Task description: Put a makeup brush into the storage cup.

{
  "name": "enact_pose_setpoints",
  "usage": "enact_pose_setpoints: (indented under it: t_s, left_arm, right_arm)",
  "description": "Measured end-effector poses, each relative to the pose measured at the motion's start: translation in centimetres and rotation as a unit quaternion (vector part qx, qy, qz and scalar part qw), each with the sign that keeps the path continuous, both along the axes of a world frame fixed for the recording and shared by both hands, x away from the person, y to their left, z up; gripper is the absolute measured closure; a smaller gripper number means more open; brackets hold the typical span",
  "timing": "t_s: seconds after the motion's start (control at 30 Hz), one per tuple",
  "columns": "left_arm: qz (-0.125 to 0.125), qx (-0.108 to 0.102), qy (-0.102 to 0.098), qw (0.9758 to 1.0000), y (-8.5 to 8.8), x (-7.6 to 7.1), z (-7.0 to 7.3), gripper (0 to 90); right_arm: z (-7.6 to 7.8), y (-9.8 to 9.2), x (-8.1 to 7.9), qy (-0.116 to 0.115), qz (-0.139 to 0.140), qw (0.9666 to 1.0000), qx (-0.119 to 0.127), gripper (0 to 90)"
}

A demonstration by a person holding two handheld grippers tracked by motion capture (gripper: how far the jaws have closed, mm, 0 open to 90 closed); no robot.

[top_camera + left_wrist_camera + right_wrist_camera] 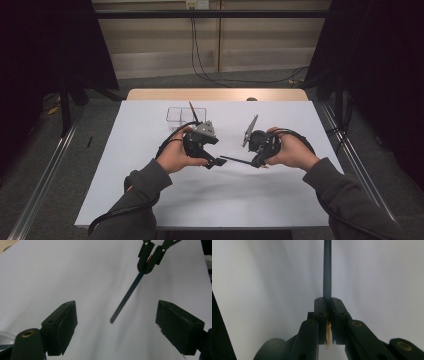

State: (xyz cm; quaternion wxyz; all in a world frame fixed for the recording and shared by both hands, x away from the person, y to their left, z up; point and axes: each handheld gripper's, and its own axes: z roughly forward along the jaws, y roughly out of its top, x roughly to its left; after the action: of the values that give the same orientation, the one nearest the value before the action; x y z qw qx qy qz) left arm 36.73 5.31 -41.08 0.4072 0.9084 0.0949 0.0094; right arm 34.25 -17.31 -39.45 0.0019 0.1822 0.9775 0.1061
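Note:
A thin dark stick (237,160) with a yellowish butt end is clamped in my right gripper (257,162), which is shut on it. In the right gripper view the stick (327,270) runs straight out from the closed jaws of the right gripper (327,301). My left gripper (216,162) faces it from the left with its jaws wide apart. In the left gripper view the stick (127,293) slants down from the right gripper (149,266) toward the gap of the left gripper (116,307). Neither pad touches the stick.
A clear plastic container (172,115) stands behind the left hand with another dark stick (192,111) leaning in it. Both hands hover over a white table top (150,190), which has a wooden strip (215,94) along the far edge. Black stands flank the table.

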Motion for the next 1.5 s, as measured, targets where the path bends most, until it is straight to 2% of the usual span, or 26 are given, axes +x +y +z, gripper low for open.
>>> enact_pose_setpoints:
  t_s: [0.1, 0.13, 0.2, 0.33, 0.4, 0.43, 0.47, 0.67, 0.8, 0.9, 0.93, 0.97, 1.03, 1.07, 1.2, 1.27, 1.33, 1.5]
  left_arm:
    - [-0.009, 0.010, -0.005, 0.9999, -0.3, 0.0, -0.1, 18.9]
    - [-0.013, 0.008, -0.002, 0.9999, -0.4, -0.1, -0.2, 20.5]
    - [-0.020, 0.022, -0.006, 0.9995, -0.6, -0.1, -0.1, 21.9]
    - [-0.029, 0.030, -0.008, 0.9991, -0.8, -0.1, -0.4, 26.6]
    - [-0.040, 0.043, -0.007, 0.9982, -0.9, 0.0, -0.5, 30.1]
    - [-0.037, 0.043, -0.011, 0.9984, -1.0, -0.1, -0.6, 31.1]
    - [-0.044, 0.051, -0.011, 0.9977, -1.0, 0.0, -0.5, 33.7]
    - [-0.059, 0.055, -0.018, 0.9965, -1.2, -0.1, -0.5, 51.4]
    - [-0.060, 0.055, -0.018, 0.9965, -1.3, -0.2, -0.5, 57.0]
    - [-0.074, 0.068, -0.011, 0.9949, -1.3, -0.1, -0.4, 62.7]
    - [-0.074, 0.067, -0.010, 0.9949, -1.3, -0.1, -0.4, 63.5]
    - [-0.065, 0.060, -0.015, 0.9960, -1.3, -0.2, -0.5, 63.5]
    - [-0.069, 0.059, -0.014, 0.9958, -1.2, -0.2, -0.4, 65.7]
    - [-0.066, 0.059, -0.013, 0.9960, -1.2, -0.2, -0.4, 65.9]
    - [-0.063, 0.066, -0.001, 0.9959, -1.2, -0.1, -0.4, 69.4]
    - [-0.063, 0.071, -0.001, 0.9955, -1.2, -0.1, -0.4, 70.1]
    - [-0.063, 0.073, 0.002, 0.9954, -1.2, -0.2, -0.4, 71.8]
    - [-0.064, 0.081, 0.000, 0.9947, -1.3, -0.1, -0.5, 72.6]
  right_arm:
    - [0.1, 0.1, -0.1, 0.000, -0.002, 1.0000, 0.000, 85.1]
    - [0.1, 0.1, -0.1, 0.004, 0.000, 1.0000, -0.002, 85.1]
    - [0.2, 0.1, -0.2, 0.004, -0.001, 1.0000, 0.000, 85.1]
    - [0.2, 0.2, -0.2, 0.003, 0.007, 1.0000, -0.002, 85.1]
    - [0.2, 0.3, -0.2, 0.003, 0.008, 1.0000, -0.001, 85.1]
    - [0.3, 0.2, -0.2, 0.002, 0.010, 0.9999, -0.001, 85.1]
    - [0.3, 0.2, -0.2, 0.003, 0.011, 0.9999, 0.001, 85.0]
    - [0.4, 0.4, -0.2, 0.000, 0.017, 0.9998, 0.003, 85.1]
    - [0.6, 0.6, -0.2, -0.003, 0.018, 0.9998, 0.004, 85.1]
    - [0.7, 0.7, -0.2, -0.005, 0.024, 0.9997, 0.005, 85.0]
    - [0.7, 0.8, -0.2, -0.002, 0.022, 0.9997, 0.004, 85.0]
    - [0.7, 0.8, -0.2, -0.003, 0.025, 0.9997, 0.004, 85.0]
    - [0.8, 0.9, -0.3, 0.000, 0.018, 0.9998, 0.001, 85.0]
    - [0.8, 0.9, -0.2, -0.003, 0.025, 0.9997, 0.003, 85.1]
    - [0.9, 0.9, -0.2, -0.005, 0.030, 0.9995, 0.005, 85.0]
    - [0.8, 1.1, -0.4, -0.003, 0.022, 0.9997, 0.002, 85.0]
    - [0.8, 1.1, -0.2, -0.003, 0.035, 0.9994, 0.004, 85.1]
    - [0.7, 1.4, -0.3, -0.003, 0.038, 0.9993, 0.002, 85.0]
